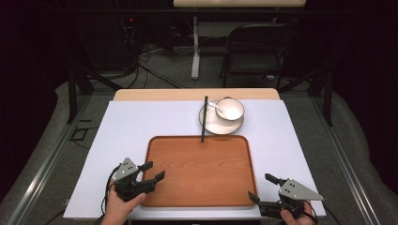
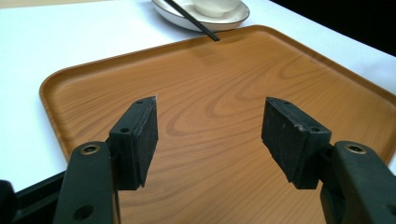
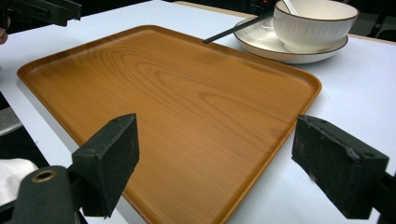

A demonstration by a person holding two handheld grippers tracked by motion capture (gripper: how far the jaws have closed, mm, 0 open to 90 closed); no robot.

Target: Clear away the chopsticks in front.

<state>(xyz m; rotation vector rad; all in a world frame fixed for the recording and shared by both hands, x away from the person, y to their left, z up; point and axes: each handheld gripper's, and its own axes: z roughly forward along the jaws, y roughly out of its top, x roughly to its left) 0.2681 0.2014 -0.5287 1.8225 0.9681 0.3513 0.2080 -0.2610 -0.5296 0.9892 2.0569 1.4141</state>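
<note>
While both hands rest at the near edge of the white table, the wooden tray lies bare at near centre. Left gripper sits over the tray's near-left corner, jaws spread, nothing between them. Right gripper sits at the near-right corner, jaws likewise wide and empty. Beyond the tray's far rim: a white plate carrying a bowl with a spoon in it. A black chopstick leans on the plate's left side, tip reaching over the tray's far rim.
</note>
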